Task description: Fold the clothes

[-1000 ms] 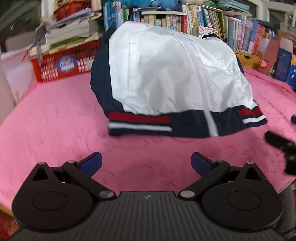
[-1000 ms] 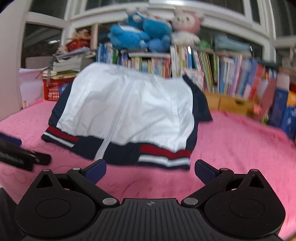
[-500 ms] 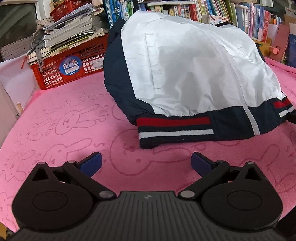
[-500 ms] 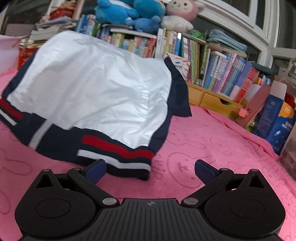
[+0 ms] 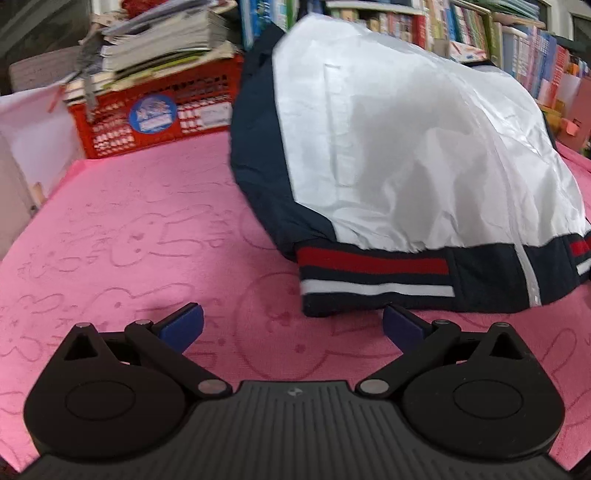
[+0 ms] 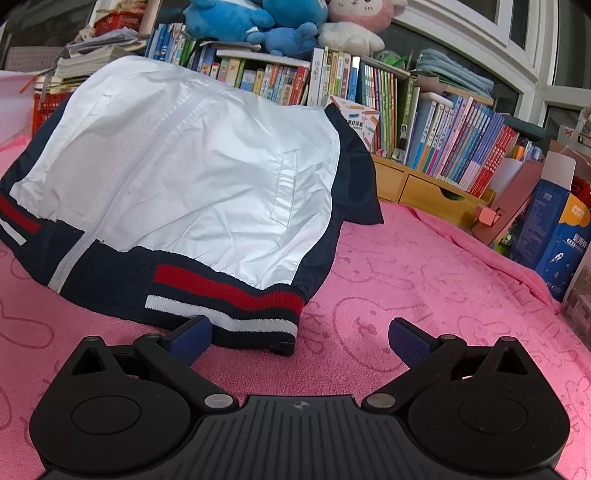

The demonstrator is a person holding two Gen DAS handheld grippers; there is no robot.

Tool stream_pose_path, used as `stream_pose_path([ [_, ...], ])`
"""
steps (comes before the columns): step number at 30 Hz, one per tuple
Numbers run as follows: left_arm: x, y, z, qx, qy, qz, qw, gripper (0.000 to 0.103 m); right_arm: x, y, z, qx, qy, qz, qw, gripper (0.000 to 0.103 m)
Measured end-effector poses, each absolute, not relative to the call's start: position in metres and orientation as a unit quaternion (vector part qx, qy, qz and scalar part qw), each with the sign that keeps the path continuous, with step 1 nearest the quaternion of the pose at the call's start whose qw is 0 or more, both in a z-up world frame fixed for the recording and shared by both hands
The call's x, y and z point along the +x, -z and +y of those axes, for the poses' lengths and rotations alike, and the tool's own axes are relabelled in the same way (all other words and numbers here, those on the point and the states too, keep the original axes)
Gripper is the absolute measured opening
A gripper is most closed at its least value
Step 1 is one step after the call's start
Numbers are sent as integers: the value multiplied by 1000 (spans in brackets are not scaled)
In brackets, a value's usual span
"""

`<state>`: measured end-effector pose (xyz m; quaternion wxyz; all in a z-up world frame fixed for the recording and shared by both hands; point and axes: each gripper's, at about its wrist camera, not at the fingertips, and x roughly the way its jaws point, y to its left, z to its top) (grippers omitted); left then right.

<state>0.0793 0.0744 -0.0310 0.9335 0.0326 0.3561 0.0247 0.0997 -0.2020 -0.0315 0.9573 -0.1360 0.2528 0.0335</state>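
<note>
A white and navy jacket [image 5: 406, 155] with a red-and-white striped hem lies spread on a pink bunny-print cloth [image 5: 140, 243]. In the left wrist view its left hem corner [image 5: 373, 273] sits just beyond my left gripper [image 5: 293, 326], which is open and holds nothing. In the right wrist view the jacket [image 6: 192, 173] fills the left half, and its right hem corner [image 6: 236, 306] lies between and just ahead of the fingers of my right gripper [image 6: 301, 338], open too. The jacket's upper part is hidden behind its own bulge.
A red crate [image 5: 155, 114] stacked with papers stands at the back left. Rows of books [image 6: 436, 125] with plush toys [image 6: 258, 22] on top line the back. A wooden drawer unit [image 6: 424, 188] and blue boxes [image 6: 557, 225] stand at the right.
Both grippers have closed in on the jacket's hem, the left toward its left corner, the right toward its right corner. The jacket has stayed in place.
</note>
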Motion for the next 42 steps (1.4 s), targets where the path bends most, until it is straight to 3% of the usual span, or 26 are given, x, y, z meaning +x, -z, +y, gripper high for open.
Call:
stream_pose_path([
  [12, 77, 28, 84, 23, -36, 347, 937, 103, 108, 27, -205, -131, -31, 261, 956, 103],
  [19, 83, 27, 83, 25, -44, 347, 937, 103, 133, 7, -208, -181, 71, 221, 956, 103],
  [24, 88, 27, 79, 29, -51, 342, 938, 103, 111, -1, -197, -153, -29, 219, 963, 103],
  [30, 101, 11, 81, -6, -50, 328, 943, 103, 88, 7, -111, -189, -178, 218, 941, 103],
  [37, 101, 3, 90, -27, -57, 315, 947, 103, 124, 13, -37, -229, -167, 233, 930, 103],
  [42, 85, 8, 95, -32, -32, 313, 949, 103, 148, 7, -61, -164, -147, 255, 942, 103],
])
